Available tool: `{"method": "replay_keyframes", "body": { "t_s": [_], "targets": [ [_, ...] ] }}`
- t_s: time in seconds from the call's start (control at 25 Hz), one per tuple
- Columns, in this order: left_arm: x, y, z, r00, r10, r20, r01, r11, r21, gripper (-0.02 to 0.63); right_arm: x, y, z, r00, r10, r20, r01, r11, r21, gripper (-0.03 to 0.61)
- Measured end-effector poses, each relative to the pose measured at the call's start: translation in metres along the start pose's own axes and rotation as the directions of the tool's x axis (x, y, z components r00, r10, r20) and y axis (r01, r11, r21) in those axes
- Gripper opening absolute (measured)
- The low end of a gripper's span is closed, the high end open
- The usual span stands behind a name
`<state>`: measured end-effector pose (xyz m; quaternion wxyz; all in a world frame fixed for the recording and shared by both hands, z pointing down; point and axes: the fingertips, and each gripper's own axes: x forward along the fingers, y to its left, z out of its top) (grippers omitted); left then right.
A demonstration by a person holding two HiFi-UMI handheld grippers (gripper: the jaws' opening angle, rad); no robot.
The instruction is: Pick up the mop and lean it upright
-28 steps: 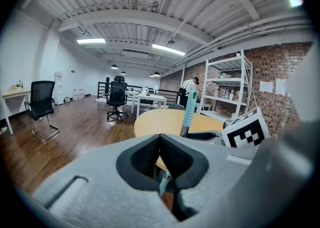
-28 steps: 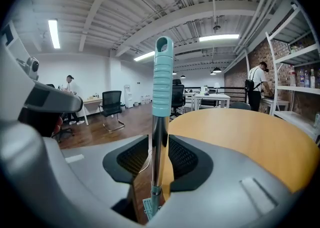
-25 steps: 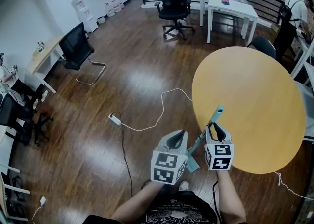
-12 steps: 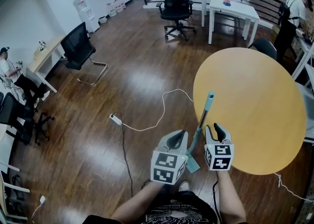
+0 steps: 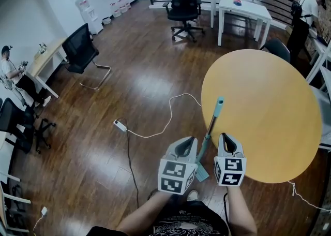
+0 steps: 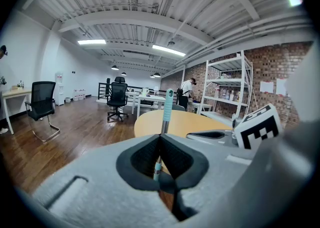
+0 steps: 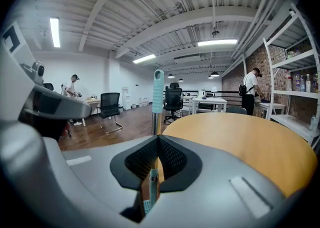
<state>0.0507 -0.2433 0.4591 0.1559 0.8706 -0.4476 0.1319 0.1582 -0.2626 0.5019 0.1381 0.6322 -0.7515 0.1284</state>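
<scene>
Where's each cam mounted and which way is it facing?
Head view: on the person's head, steeply down; shows forearms, left tool, right tool.
Left gripper view: on the left tool, along its shut jaws toward the mop; right tool at right.
Right gripper view: on the right tool, along its shut jaws; left tool at left.
Shared: mop and round table, all three.

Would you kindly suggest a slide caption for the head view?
Mop stands upright by the round table, between the shut left tool and right tool.
</scene>
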Motion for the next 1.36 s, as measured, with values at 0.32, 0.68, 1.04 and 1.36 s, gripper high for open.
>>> {"method": "replay_keyframes", "body": {
  "t_s": [0.32,0.68,1.04,1.36],
  "targets": [
    [-0.005,-0.019,0.004,0.999,-0.039,0.018,0.039,0.999,0.022,0.003,-0.043,0.02,0.027,0.996,0.044,0.075,-0.046,0.999,0.018,0.0],
    [-0.016,-0.013,0.001,0.995,-0.1,0.02,0.1,0.994,0.036,0.003,-0.058,0.04,0.034,0.996,0.011,0.093,-0.012,1.0,0.016,0.0],
    [-0.028,-0.003,-0.002,0.99,-0.14,0.032,0.138,0.99,0.04,0.003,-0.063,0.056,0.027,0.997,-0.023,0.078,0.022,1.0,0.011,0.0],
    [-0.037,0.0,-0.005,0.988,-0.151,0.038,0.15,0.988,0.032,0.003,-0.066,0.069,0.031,0.996,-0.02,0.084,0.019,1.0,0.011,0.0]
  ]
}}
